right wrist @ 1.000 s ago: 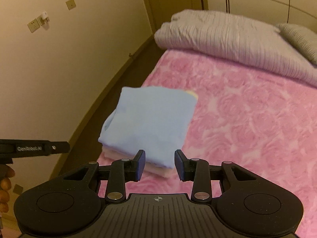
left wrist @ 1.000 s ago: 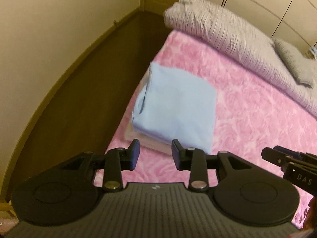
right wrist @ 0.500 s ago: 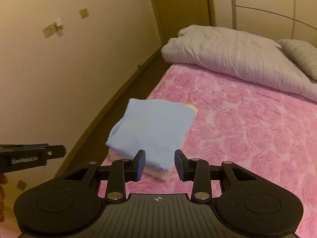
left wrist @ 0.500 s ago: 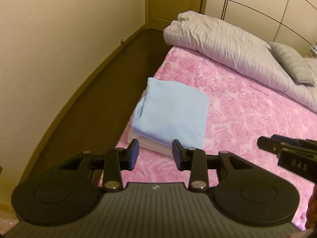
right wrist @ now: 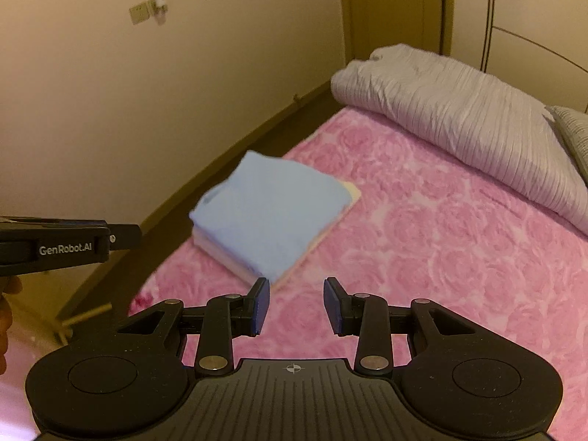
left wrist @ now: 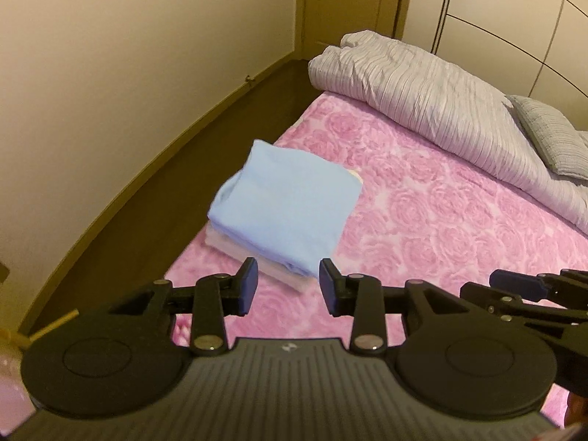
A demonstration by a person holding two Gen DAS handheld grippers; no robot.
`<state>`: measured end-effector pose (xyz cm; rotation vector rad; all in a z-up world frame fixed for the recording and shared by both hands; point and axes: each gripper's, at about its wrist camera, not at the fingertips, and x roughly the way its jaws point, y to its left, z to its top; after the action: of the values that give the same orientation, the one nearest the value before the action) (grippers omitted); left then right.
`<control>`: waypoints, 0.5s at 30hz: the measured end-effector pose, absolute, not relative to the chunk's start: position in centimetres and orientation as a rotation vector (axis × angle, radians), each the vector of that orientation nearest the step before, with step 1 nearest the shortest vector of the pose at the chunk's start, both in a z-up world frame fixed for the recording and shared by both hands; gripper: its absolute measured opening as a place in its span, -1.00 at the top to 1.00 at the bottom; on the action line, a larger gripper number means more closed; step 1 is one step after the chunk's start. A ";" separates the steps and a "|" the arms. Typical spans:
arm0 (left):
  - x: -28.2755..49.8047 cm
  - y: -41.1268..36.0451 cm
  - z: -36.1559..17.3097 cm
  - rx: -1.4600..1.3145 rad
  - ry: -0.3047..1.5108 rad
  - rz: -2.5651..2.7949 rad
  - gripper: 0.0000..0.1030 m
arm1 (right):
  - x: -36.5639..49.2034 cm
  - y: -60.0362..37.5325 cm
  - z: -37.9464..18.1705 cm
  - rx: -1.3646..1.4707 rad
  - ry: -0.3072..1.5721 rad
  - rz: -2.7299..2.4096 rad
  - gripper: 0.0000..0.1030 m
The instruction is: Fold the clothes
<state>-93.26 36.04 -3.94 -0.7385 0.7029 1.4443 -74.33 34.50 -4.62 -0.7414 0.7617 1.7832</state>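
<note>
A folded light blue garment lies on top of a folded cream one, stacked near the left edge of the pink bed. My left gripper hangs open above the bed, short of the stack, with nothing between its fingers. My right gripper is also open and empty, back from the stack's near corner. The right gripper shows at the right edge of the left wrist view. The left gripper shows side-on at the left edge of the right wrist view.
The pink rose-patterned blanket covers the bed. A rolled grey striped duvet and a grey pillow lie at the far end. Dark floor runs between bed and beige wall; a door stands beyond.
Both grippers have drawn back and risen from the stack, so the folded clothes look smaller and farther away. The jaws of both stay apart and empty.
</note>
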 end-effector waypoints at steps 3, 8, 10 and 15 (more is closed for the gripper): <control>-92.0 34.8 -4.2 -0.766 0.702 1.466 0.37 | -72.7 34.4 -5.0 -0.793 0.772 1.790 0.29; -90.2 33.1 -4.9 -0.807 0.706 1.513 0.37 | -70.6 34.8 -6.0 -0.854 0.807 1.802 0.29; -89.9 32.6 -5.2 -0.823 0.702 1.532 0.37 | -70.0 34.7 -6.2 -0.884 0.809 1.806 0.29; -89.1 31.5 -5.8 -0.858 0.679 1.582 0.37 | -69.3 35.2 -6.6 -0.932 0.798 1.837 0.29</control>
<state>-89.11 31.47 -5.79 -0.8578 0.6793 1.5822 -69.27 35.23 -6.64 -0.9317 0.7982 1.8371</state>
